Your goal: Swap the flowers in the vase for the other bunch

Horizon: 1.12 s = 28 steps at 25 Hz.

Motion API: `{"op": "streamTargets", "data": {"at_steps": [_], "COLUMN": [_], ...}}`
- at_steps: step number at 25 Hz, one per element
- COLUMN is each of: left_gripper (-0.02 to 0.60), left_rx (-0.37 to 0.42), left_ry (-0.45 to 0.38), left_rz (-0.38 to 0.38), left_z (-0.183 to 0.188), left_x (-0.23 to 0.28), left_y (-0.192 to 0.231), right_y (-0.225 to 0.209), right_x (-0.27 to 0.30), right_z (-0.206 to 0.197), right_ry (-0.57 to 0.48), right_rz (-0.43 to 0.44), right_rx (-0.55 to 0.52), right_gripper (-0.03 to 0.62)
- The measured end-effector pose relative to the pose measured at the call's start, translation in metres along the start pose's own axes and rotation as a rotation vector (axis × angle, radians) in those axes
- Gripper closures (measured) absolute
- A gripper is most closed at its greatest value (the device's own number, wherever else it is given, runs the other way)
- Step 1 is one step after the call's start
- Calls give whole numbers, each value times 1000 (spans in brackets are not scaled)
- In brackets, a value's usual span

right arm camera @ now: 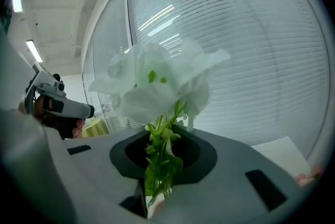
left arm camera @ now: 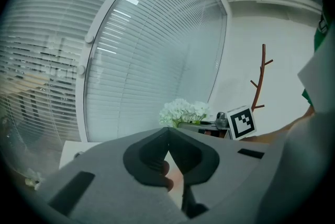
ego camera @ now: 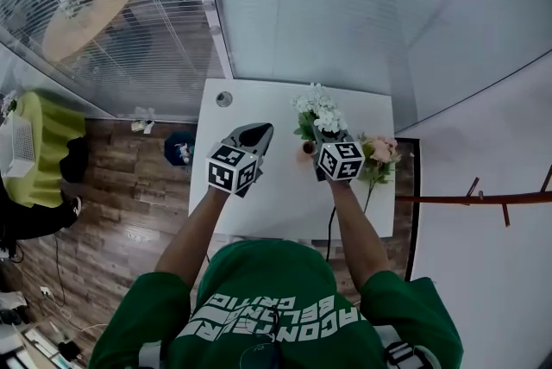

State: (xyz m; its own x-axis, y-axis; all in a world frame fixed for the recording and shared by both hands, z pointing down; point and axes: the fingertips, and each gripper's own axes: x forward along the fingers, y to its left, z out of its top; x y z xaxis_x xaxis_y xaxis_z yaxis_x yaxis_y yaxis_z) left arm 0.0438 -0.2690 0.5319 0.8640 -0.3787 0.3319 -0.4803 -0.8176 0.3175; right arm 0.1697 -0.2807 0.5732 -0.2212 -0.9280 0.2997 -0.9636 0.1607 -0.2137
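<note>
Pinches white flowers (right arm camera: 157,81) by stems in right hand-held gripper (right arm camera: 162,134), above desk's (ego camera: 276,195) far half (pink bunch (ego camera: 380,150) lying at right edge). Holds left hand-held gripper (left arm camera: 168,131) closed, empty, over desk's left side.

Bright, even light; fisheye-warped, dark-vignetted edges

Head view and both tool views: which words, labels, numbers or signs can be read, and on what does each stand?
Green shirt: two lines of white letters, upside down and warped; not readable.
Left tool cube and right tool cube: black-and-white square codes only, no letters.
Nothing else bears text.
</note>
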Motion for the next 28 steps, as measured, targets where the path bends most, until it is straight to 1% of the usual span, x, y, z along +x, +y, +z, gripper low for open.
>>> {"op": "streamTargets", "data": {"at_steps": [5,14,20,21,24,28], "left_gripper": [574,574,574,574,574,574], "left_rx": [2,1,1,1,2,2], "left_ry": [-6,2,-1,-1,-5,-10], "left_rz": [4,-11,-10,-10,-12,-16], "left_z": [1,-3,-4,-3,-2,-1], "left_x": [2,12,13,13,12,10], "left_y": [-2,-8,-11,-12,-16,-20], "right_y": [3,-3,0,1,3,0], "right_x": [-3,1,-1,-2,-5,-10], "right_z": [-21,-58,-63,-63,-64,-64], "right_ry": [46,131,139,143,171,205], "right_rz": [-1,-7,15,24,44,45], "right_rx": [-2,-2,-3,0,5,10], "right_gripper": [526,522,507,500,446,379]}}
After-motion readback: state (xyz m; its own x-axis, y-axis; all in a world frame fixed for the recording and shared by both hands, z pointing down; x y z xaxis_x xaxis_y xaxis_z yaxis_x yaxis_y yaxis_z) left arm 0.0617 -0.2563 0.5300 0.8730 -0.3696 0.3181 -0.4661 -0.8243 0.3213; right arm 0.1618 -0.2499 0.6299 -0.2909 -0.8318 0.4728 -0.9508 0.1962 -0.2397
